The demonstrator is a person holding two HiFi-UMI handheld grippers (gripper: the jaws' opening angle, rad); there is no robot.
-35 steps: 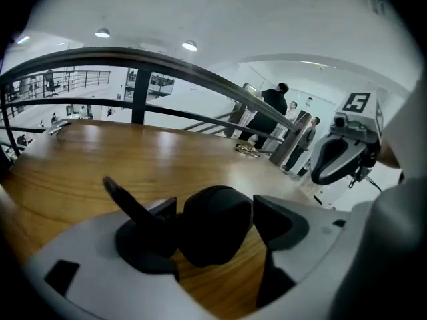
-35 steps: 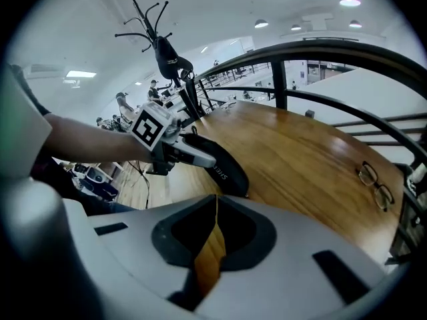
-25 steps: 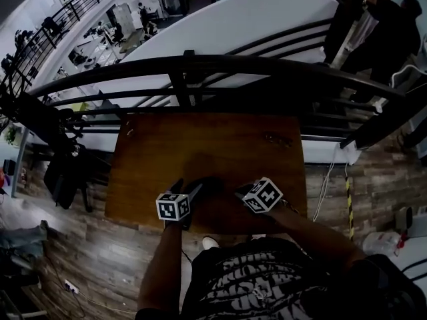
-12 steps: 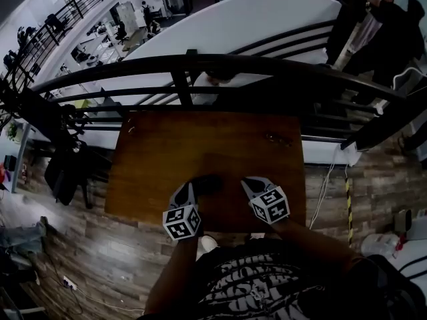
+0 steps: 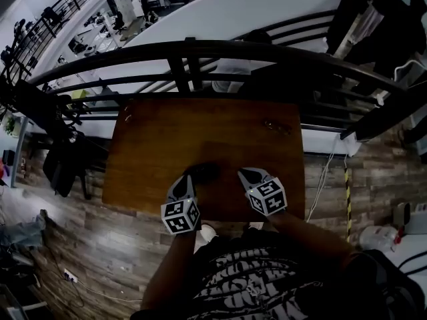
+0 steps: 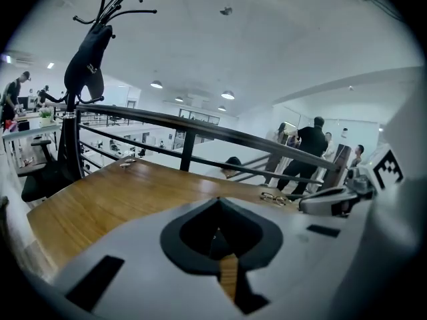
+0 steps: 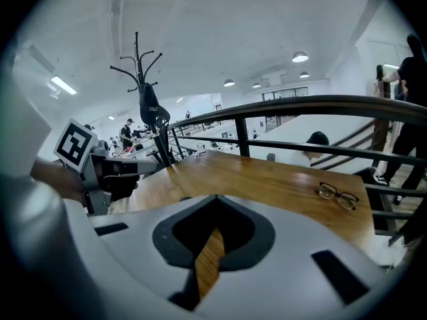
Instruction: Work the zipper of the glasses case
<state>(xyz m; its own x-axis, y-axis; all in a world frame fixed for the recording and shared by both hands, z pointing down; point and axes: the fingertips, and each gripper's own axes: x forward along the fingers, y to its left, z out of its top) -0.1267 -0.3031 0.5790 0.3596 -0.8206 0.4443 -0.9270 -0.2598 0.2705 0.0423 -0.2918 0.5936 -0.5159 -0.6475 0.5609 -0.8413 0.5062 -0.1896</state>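
A brown wooden table point(image 5: 200, 129) fills the middle of the head view, standing on a plank floor point(image 5: 100, 252). A black railing point(image 5: 200, 47) arcs across above its far edge. A pair of eyeglasses point(image 5: 275, 126) lies near the table's upper right corner. A coat stand point(image 6: 103, 5) with a dark bag point(image 6: 90, 62) hung on it rises at the upper left of the left gripper view. People in dark clothes point(image 5: 393, 19) stand at the head view's upper right.

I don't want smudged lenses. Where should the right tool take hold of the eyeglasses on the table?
Probably the bridge between the two lenses, from above: the eyeglasses lie on the table with lenses side by side, and the bridge is the narrow part clear of glass.
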